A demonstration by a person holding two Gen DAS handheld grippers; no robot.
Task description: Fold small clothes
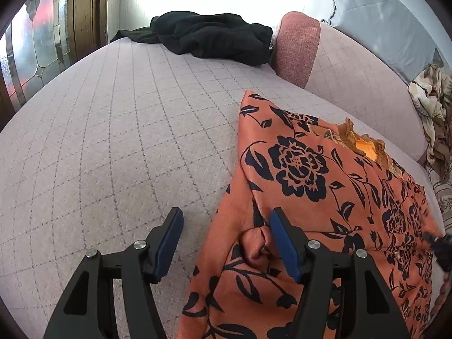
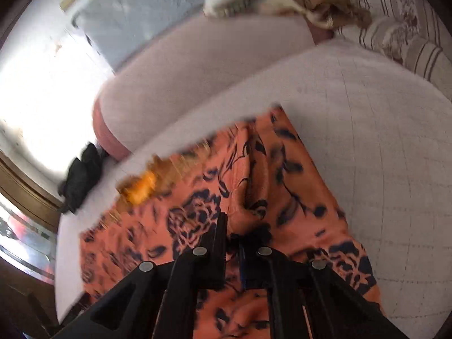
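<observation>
An orange garment with a dark floral print lies on the pale quilted sofa seat, its frilled neckline toward the backrest. My left gripper is open at the garment's left edge, with a small bunched fold between its blue pads. In the blurred right wrist view my right gripper is shut on a raised ridge of the same garment. The tip of the right gripper shows at the right edge of the left wrist view.
A black garment lies crumpled at the far end of the seat beside a pink cushion. A beige patterned cloth pile sits on the backrest at the right. A striped pillow lies beyond.
</observation>
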